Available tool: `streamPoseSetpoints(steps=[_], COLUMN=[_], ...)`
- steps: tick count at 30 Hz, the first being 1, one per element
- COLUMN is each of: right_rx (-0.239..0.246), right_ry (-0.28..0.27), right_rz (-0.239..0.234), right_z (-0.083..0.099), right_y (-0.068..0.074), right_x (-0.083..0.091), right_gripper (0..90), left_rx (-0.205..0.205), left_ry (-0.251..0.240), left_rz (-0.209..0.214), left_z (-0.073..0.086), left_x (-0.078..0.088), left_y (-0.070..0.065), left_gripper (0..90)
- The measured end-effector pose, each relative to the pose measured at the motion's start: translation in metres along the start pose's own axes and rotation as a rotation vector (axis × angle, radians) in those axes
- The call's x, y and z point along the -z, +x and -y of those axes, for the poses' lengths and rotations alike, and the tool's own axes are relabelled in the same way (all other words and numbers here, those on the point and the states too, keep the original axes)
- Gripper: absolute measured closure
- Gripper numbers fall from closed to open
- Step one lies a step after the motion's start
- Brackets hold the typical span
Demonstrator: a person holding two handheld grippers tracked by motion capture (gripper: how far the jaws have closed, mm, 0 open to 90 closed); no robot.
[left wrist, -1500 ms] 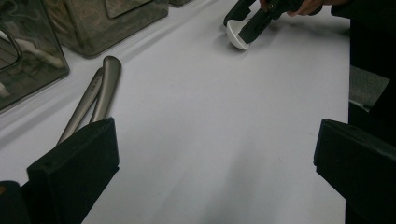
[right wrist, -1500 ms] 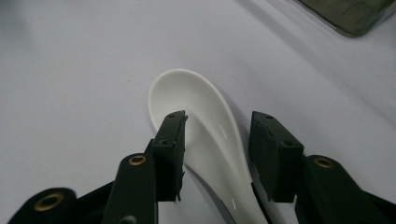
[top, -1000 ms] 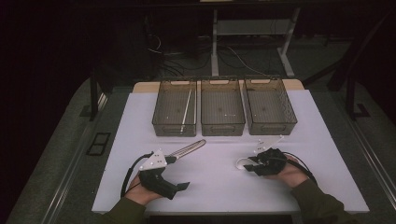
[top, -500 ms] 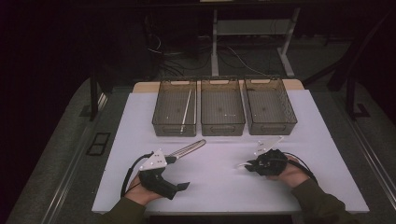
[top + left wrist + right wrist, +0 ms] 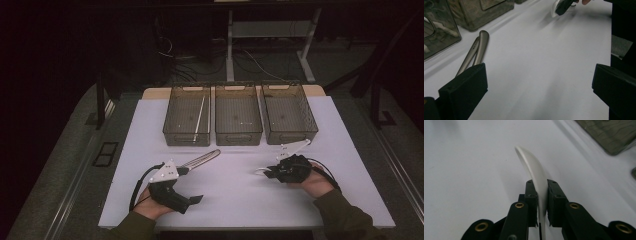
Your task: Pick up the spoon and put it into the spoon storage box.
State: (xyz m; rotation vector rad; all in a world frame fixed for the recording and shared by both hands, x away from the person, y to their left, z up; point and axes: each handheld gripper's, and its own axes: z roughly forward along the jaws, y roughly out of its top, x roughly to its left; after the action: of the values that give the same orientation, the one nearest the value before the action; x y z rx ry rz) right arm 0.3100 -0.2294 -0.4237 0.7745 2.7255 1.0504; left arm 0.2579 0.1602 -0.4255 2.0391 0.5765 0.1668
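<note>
My right gripper [image 5: 272, 173] lies low over the right part of the white table and points left. Its jaws have just been closing, and they are now shut on a white plastic spoon [image 5: 531, 167], which curves up and away past the pads [image 5: 554, 195]. From above, the spoon [image 5: 261, 171] sticks out to the left of the gripper. My left gripper [image 5: 192, 185] rests at the front left, open wide with nothing between its fingers [image 5: 464, 87]. A metal utensil [image 5: 202, 159] with two long handles lies just beyond it, also seen in the left gripper view [image 5: 480, 47].
Three clear bins stand in a row at the back: left [image 5: 172, 117], middle [image 5: 238, 137], right [image 5: 307, 120]. A thin white stick [image 5: 200, 115] lies in the left one. The white mat [image 5: 235, 195] covers the table between my hands.
The right gripper's jaws have closed onto the white spoon and the hand has shifted slightly. The left hand and the metal utensil have not moved.
</note>
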Motion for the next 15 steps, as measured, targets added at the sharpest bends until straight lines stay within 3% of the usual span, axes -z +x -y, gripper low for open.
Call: streamPoseSetpoints(steps=[15], right_rx=[-0.015], right_ry=[-0.082], right_rz=[0.053], right_z=[-0.03], right_y=[-0.018], right_x=[0.016], right_gripper=[79.8], left_rx=[-0.004], left_ry=[0.002], left_rz=[-0.001], left_z=[0.0], left_x=[0.0], left_y=[0.001], left_gripper=[0.0])
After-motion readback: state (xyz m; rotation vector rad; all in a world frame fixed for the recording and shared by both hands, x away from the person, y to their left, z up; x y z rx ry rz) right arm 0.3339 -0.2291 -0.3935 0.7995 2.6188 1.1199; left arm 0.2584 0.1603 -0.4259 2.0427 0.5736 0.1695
